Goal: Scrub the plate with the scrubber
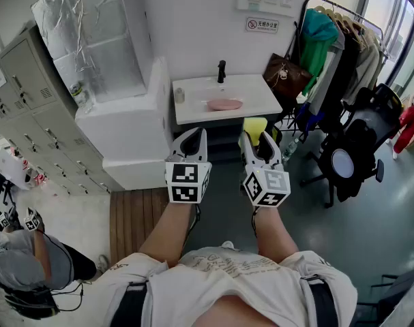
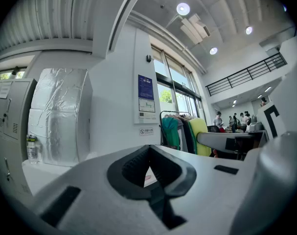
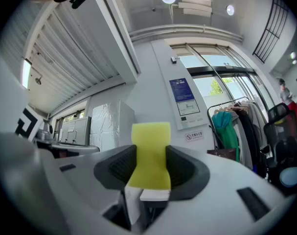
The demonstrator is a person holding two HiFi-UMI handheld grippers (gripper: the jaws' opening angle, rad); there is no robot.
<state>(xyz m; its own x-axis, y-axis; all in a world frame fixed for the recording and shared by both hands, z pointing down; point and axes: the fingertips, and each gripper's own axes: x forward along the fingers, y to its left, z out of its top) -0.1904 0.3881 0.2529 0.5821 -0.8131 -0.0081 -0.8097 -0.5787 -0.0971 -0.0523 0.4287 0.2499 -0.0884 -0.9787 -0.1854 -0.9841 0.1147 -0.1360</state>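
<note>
Yellow scrubber point(image 3: 150, 153) is pinched between the jaws of my right gripper point(image 3: 150, 164), clear in its own view. In the head view only its far end pokes out. My left gripper point(image 2: 149, 151) is pressed together on nothing. Only the head view shows the pink plate point(image 1: 224, 104), on the white counter point(image 1: 193, 111) far ahead, well apart from both grippers.

You are wearing a pale cream shirt point(image 1: 227, 278) with a faint line of print running across the chest, and two black straps point(image 1: 131, 304) are running down its sides. Your left gripper point(image 1: 191, 135) and right gripper point(image 1: 258, 139) are showing light grey shells with black ribbed linings, each carrying a white cube point(image 1: 187, 180) bearing black square markers.
</note>
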